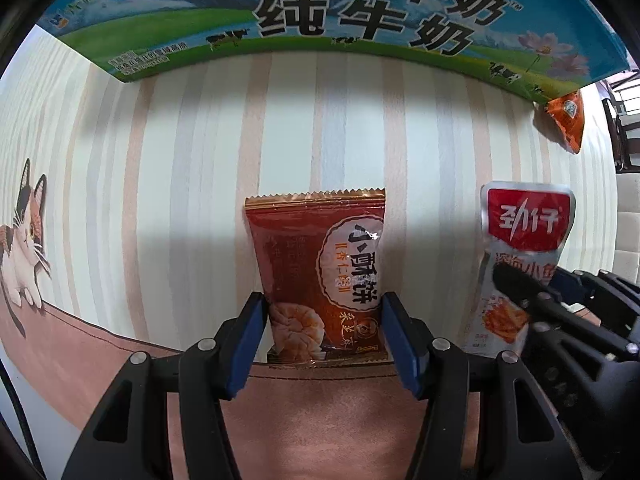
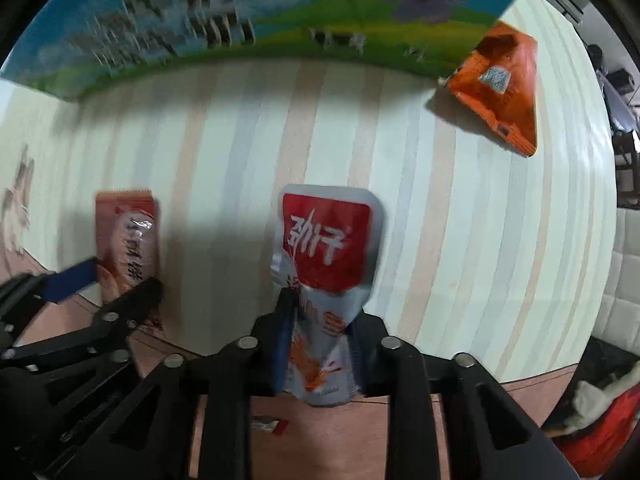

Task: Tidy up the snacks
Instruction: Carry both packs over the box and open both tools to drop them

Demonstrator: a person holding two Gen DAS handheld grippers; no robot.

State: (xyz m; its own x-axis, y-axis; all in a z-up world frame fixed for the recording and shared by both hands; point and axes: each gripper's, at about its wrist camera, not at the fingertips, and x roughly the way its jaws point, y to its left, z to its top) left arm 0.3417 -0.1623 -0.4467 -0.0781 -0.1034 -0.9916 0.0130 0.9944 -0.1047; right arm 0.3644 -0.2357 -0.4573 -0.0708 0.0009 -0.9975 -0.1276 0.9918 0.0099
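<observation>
While a striped cat-print tablecloth [image 1: 160, 160] spreads below, left gripper [image 1: 322, 334] clamps a pastry packet [image 1: 320, 272]; right gripper [image 2: 320, 344] clamps a fish pouch [image 2: 326, 264].

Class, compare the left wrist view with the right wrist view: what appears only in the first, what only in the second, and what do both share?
Only the left wrist view shows the cat picture on the tablecloth and the milk box's lettering sharply.

Only the right wrist view shows a small red-and-white wrapper lying near the table's front edge, and red-and-white clutter at lower right.

Both show the milk box, the brown pastry packet between the left gripper's fingers, the silver-and-red fish packet pinched by the right gripper, and the orange packet.
</observation>
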